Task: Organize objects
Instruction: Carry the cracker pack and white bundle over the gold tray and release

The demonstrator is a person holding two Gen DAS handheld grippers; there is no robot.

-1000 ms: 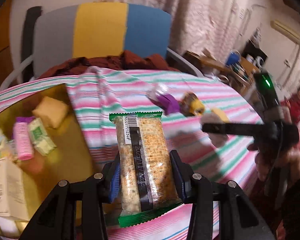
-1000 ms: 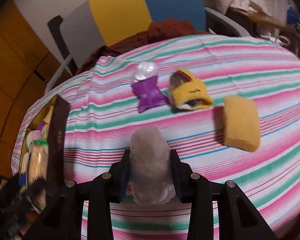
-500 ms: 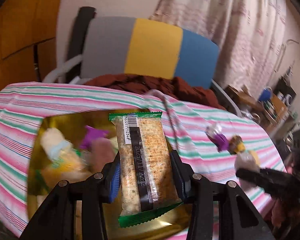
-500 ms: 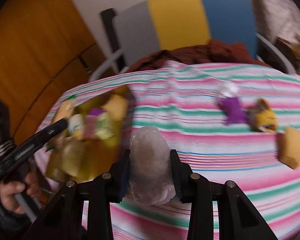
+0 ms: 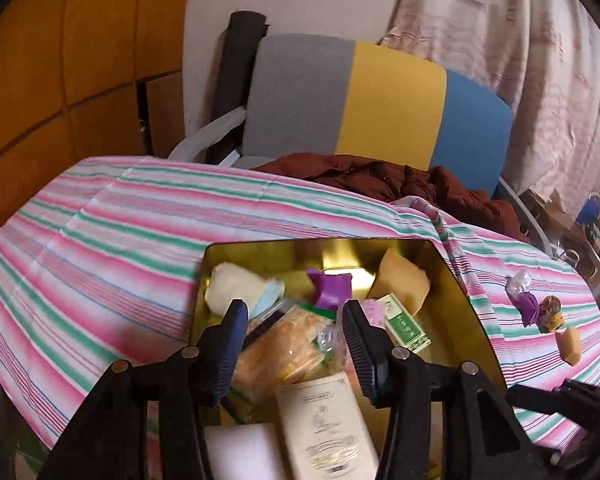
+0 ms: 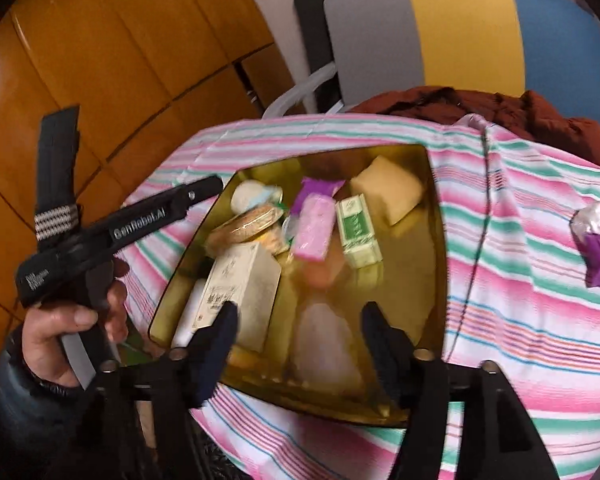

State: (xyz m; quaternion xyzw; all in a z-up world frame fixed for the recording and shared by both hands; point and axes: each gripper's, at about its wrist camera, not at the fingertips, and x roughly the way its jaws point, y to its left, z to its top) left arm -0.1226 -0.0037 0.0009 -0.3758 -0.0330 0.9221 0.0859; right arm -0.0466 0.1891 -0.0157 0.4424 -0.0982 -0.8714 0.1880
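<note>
A gold tray point(image 5: 466, 304) point(image 6: 436, 240) sits on the striped tablecloth and holds several snacks. My left gripper point(image 5: 296, 320) hovers open above it. The cracker pack point(image 5: 284, 352) point(image 6: 248, 220) lies loose in the tray beside a white box point(image 5: 324, 432) point(image 6: 240, 292). My right gripper point(image 6: 300, 320) is open over the tray's near end, and the translucent white packet point(image 6: 324, 344) lies in the tray below and between its fingers. A pink packet point(image 6: 314, 226), a green box point(image 6: 358, 230) and a yellow bun point(image 6: 386, 188) also lie inside.
On the cloth to the right lie a purple candy point(image 5: 526, 302) point(image 6: 598, 248), a yellow wrapped sweet point(image 5: 552, 316) and a yellow piece point(image 5: 570, 344). A hand point(image 6: 72, 320) holds the left gripper. Behind the table stands a grey, yellow and blue chair point(image 5: 380, 100) with a dark red garment.
Both grippers swung left over the gold tray and opened. The cracker pack left the left gripper and the translucent packet left the right one; both now lie in the tray.
</note>
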